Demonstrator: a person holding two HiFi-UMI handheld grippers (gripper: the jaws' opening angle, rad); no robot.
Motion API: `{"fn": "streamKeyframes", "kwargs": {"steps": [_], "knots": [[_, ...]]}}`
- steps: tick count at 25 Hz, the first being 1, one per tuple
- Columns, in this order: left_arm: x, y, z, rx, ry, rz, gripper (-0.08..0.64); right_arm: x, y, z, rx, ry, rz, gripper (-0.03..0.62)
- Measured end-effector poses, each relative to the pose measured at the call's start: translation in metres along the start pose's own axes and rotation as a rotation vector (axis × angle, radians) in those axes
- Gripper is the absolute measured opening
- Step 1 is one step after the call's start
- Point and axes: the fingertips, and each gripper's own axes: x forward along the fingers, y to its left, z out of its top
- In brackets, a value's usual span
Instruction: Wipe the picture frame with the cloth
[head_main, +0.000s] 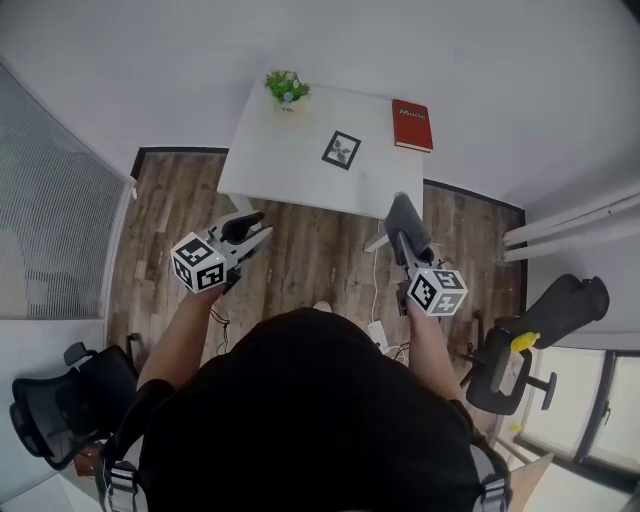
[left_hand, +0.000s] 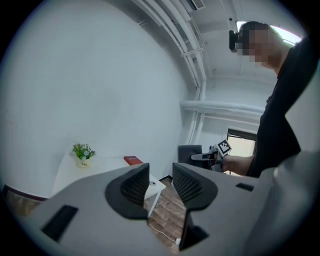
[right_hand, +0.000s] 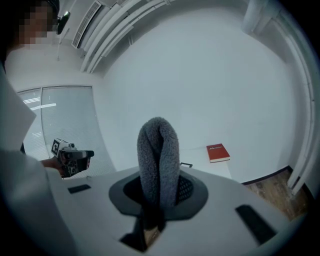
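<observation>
- Right gripper clamps a soft, floppy grey cloth; left gripper is partly open and empty.
- Picture frame lies flat on the far white table, well apart. It is probably light and fragile; steady it by an edge.

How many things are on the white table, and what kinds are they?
potted plant: 1
picture frame: 1
red book: 1
Total on the table: 3
</observation>
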Motion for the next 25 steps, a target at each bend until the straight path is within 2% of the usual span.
{"fn": "streamKeyframes", "kwargs": {"steps": [14, 25], "knots": [[0.054, 0.0, 0.01, 0.013, 0.032, 0.068, 0.149, 0.032, -0.056, 0.012, 0.017, 0.012, 0.076, 0.046], [0.08, -0.004, -0.006, -0.022, 0.057, 0.098, 0.149, 0.048, -0.077, 0.008, 0.014, 0.051, 0.118, 0.046]]}}
